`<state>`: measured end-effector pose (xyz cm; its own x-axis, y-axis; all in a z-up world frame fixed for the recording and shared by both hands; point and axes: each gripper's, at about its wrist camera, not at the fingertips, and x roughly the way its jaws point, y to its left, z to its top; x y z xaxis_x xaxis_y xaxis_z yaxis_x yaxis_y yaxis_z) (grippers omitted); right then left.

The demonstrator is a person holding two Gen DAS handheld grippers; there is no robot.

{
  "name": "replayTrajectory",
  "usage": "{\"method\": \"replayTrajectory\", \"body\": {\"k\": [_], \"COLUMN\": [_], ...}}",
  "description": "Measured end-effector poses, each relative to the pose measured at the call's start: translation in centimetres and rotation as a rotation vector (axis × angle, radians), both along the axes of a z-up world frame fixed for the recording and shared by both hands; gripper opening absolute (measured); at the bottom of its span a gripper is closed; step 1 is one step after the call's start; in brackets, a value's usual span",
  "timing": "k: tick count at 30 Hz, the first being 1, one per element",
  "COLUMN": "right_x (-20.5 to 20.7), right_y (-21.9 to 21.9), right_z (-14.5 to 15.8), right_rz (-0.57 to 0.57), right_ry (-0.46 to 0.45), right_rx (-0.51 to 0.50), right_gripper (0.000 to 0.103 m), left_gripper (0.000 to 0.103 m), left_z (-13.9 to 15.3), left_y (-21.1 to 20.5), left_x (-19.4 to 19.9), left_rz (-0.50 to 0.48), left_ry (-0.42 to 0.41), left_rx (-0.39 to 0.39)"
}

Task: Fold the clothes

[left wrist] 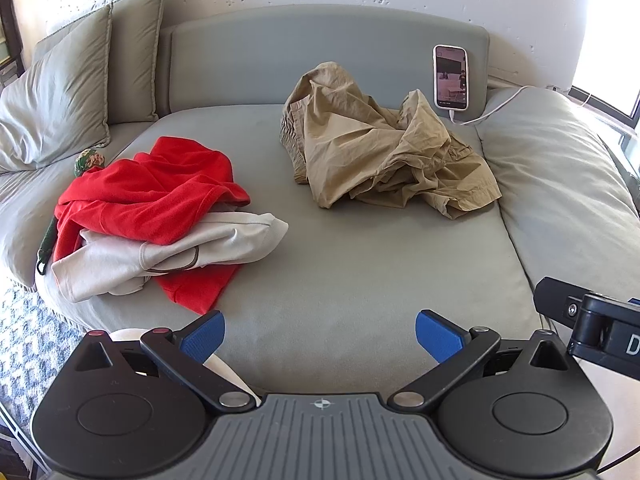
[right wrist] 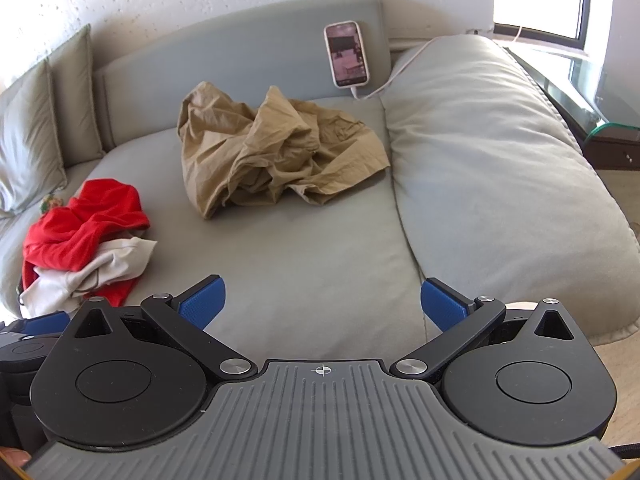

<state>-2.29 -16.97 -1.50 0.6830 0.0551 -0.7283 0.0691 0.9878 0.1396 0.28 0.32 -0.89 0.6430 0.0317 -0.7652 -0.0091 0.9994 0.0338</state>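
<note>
A crumpled tan garment (left wrist: 376,148) lies at the back middle of the grey daybed cushion (left wrist: 340,272); it also shows in the right wrist view (right wrist: 272,148). A red garment (left wrist: 156,192) lies in a heap over a cream garment (left wrist: 160,256) at the cushion's left; both show in the right wrist view, red (right wrist: 84,220) and cream (right wrist: 104,268). My left gripper (left wrist: 320,336) is open and empty over the cushion's front edge. My right gripper (right wrist: 322,300) is open and empty, also at the front edge, to the right of the left one.
A phone (left wrist: 451,77) on a white cable leans against the grey backrest (left wrist: 320,56). Pillows (left wrist: 60,96) stand at the back left. A big grey cushion (right wrist: 488,160) lies along the right. A patterned rug (left wrist: 24,344) is on the floor at left.
</note>
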Motion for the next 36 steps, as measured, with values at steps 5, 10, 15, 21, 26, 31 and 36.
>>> {"method": "replayTrajectory", "body": {"k": [5,10,15,21,26,31,36], "right_x": [-0.05,0.04,0.01,0.06,0.10,0.17,0.34], "right_y": [0.05,0.04,0.08,0.10,0.22,0.30,0.31], "right_z": [0.00,0.02,0.10,0.06,0.16,0.06,0.00], "right_rz": [-0.002,-0.001,-0.001,-0.001,-0.002,-0.002,-0.001], "right_ry": [-0.001,0.001,-0.003,-0.001,-0.004,-0.001,0.002], "right_rx": [-0.001,0.000,-0.002,-0.002,-0.006,-0.007,-0.009], "right_gripper": [0.103,0.103,0.103,0.103,0.103,0.103,0.103], "left_gripper": [0.102,0.102,0.102,0.102,0.102,0.102,0.102], "left_z": [-0.03,-0.01,0.08,0.09,0.10,-0.04,-0.17], "left_y": [0.10,0.11,0.20,0.33,0.29,0.36,0.32], "left_x": [-0.04,-0.04,0.02,0.07,0.12,0.26,0.38], "left_rz": [-0.001,0.000,0.001,0.003,0.005,0.007,0.008], "left_ry": [0.001,0.001,-0.001,0.003,0.002,0.007,0.009], "left_rx": [0.000,-0.001,0.002,0.001,0.004,0.004,0.008]}}
